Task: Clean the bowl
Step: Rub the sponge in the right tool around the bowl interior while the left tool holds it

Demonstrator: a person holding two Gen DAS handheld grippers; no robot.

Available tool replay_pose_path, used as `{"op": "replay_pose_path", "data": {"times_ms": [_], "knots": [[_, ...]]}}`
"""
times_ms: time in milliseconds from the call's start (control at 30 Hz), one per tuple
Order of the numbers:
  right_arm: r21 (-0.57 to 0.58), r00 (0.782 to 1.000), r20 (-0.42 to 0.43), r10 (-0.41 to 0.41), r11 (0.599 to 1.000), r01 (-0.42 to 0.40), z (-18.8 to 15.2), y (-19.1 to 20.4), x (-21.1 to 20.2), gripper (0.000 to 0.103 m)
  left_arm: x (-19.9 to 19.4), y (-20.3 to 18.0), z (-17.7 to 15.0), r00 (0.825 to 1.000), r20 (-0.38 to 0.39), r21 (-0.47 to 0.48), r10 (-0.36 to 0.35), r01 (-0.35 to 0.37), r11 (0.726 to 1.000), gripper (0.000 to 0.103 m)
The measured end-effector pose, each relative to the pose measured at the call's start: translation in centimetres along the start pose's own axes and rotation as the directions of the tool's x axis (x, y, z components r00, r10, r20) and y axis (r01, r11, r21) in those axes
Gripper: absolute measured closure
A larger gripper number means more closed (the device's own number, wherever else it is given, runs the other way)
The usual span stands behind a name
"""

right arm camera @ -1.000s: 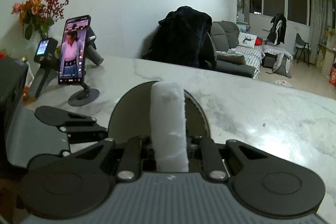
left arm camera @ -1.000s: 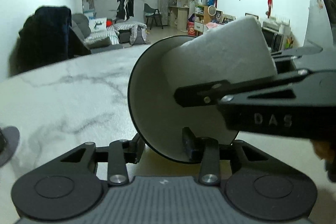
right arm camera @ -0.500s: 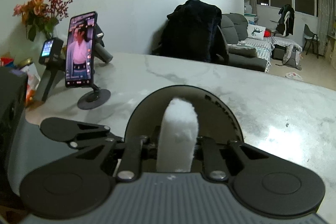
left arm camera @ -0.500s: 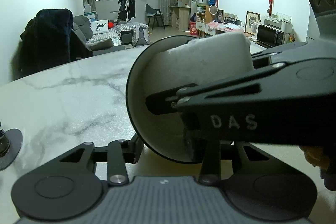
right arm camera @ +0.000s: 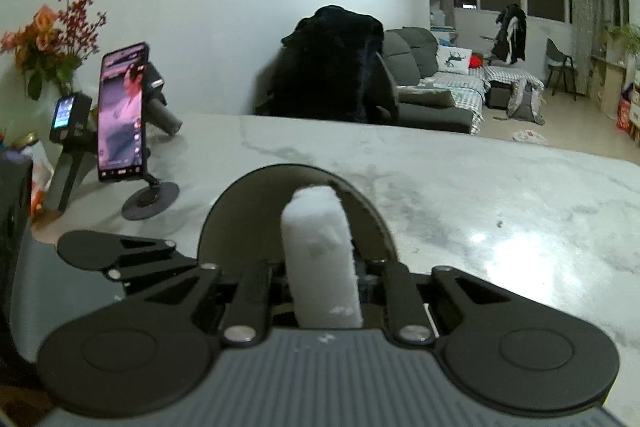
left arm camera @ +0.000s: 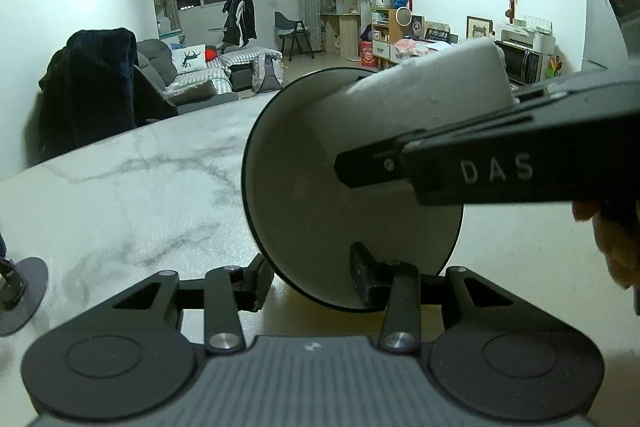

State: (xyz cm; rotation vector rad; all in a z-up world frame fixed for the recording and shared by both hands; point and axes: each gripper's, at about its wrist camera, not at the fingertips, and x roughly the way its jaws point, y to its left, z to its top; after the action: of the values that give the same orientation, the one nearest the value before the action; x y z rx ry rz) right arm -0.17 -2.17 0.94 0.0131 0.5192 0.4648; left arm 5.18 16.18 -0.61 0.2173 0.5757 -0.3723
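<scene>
A bowl (left arm camera: 304, 195), black outside and pale inside, is tipped on its side with its opening facing right. My left gripper (left arm camera: 310, 279) is shut on its lower rim. A white sponge (left arm camera: 432, 91) pushes into the bowl from the right, clamped by my right gripper, whose black arm (left arm camera: 500, 167) is marked DAS. In the right wrist view the sponge (right arm camera: 320, 259) stands between the fingers of my right gripper (right arm camera: 322, 277), its tip inside the dark bowl (right arm camera: 248, 219). The left gripper's arm (right arm camera: 120, 255) shows at the left.
A marble table (right arm camera: 480, 187) carries a phone on a stand (right arm camera: 120, 119), a small device (right arm camera: 66, 115) and flowers (right arm camera: 52, 35) at its left end. A chair draped with a dark coat (right arm camera: 332, 67) stands behind the table. A hand (left arm camera: 616, 247) shows at the right.
The sponge slid deeper into the bowl and then drew back toward its upper rim. The bowl stayed held on its side by the left gripper.
</scene>
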Motion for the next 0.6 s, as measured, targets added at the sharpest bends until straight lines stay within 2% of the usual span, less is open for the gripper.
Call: {"op": "replay_pose_path", "data": {"times_ms": [100,300,600], "knots": [[0.0,1.0,-0.002,0.02,1.0,-0.02,0.3,-0.3,0.2,0.085,0.3,0.4,0.1,1.0,-0.003,-0.012,-0.008,0.008,1.0,0.061],[-0.029,0.997,-0.007,0.074,0.997,-0.074,0.7,1.4,0.6,0.084,0.6,0.3,0.2,1.0,-0.005,-0.022,-0.01,0.01,1.0,0.061],[0.01,0.999,0.011,0.053,0.999,-0.053,0.2,0.1,0.0,0.085,0.8,0.2,0.1,1.0,-0.003,-0.015,-0.003,0.003,1.0,0.061]]}}
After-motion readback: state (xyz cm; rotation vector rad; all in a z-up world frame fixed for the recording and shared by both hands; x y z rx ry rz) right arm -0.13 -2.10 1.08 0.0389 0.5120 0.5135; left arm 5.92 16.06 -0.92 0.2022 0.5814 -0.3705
